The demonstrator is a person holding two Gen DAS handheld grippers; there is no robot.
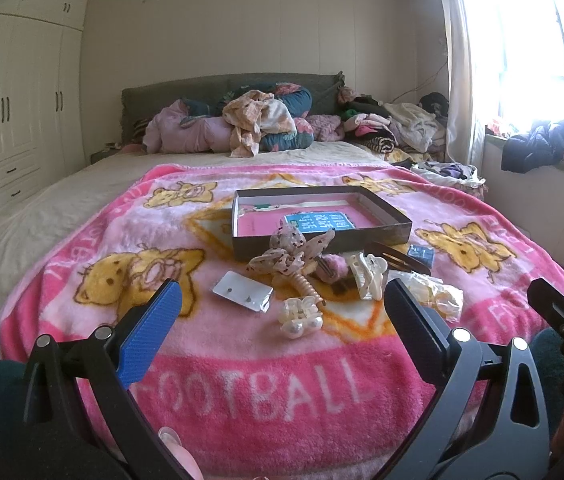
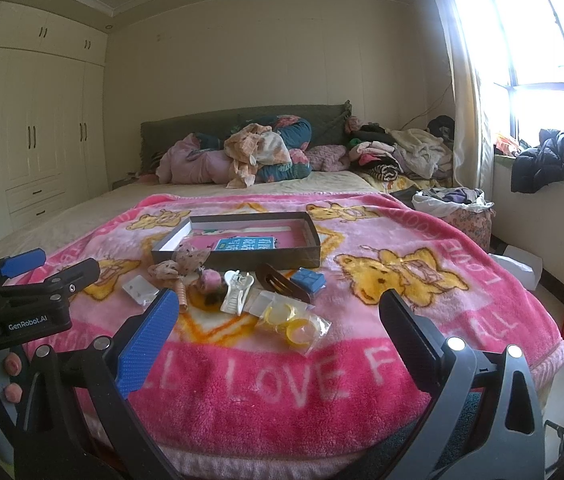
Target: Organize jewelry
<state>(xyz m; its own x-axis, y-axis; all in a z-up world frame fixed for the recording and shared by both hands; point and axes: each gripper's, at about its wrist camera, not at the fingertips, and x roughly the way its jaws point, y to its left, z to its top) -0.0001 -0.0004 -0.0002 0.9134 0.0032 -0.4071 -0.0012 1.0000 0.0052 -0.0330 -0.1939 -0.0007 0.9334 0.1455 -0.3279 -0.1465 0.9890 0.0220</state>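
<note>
On the near end of a bed, a pink blanket (image 1: 241,392) printed with yellow bears is lying spread out, and the jewelry and hair pieces are sitting on it in a loose cluster just in front of a shallow dark box (image 1: 322,236). The box is lying open with a pink lining and a blue card (image 1: 320,222) inside. Leaning against its near wall is a spotted fabric bow (image 1: 290,252), with a pink fluffy clip (image 1: 332,268) and a cream claw clip (image 1: 368,274) just beside it. A silver card of stud earrings (image 1: 241,292) is lying to the left, and a pearl clip (image 1: 300,316) is sitting nearest the camera. A clear bag of yellow rings (image 2: 292,322), a brown comb (image 2: 282,282) and a small blue box (image 2: 308,280) are lying at the right of the cluster. The left gripper (image 1: 282,332) is hovering above the blanket with its fingers spread wide and nothing between them. The right gripper (image 2: 277,336) is likewise gaping wide and empty, short of the bag.
</note>
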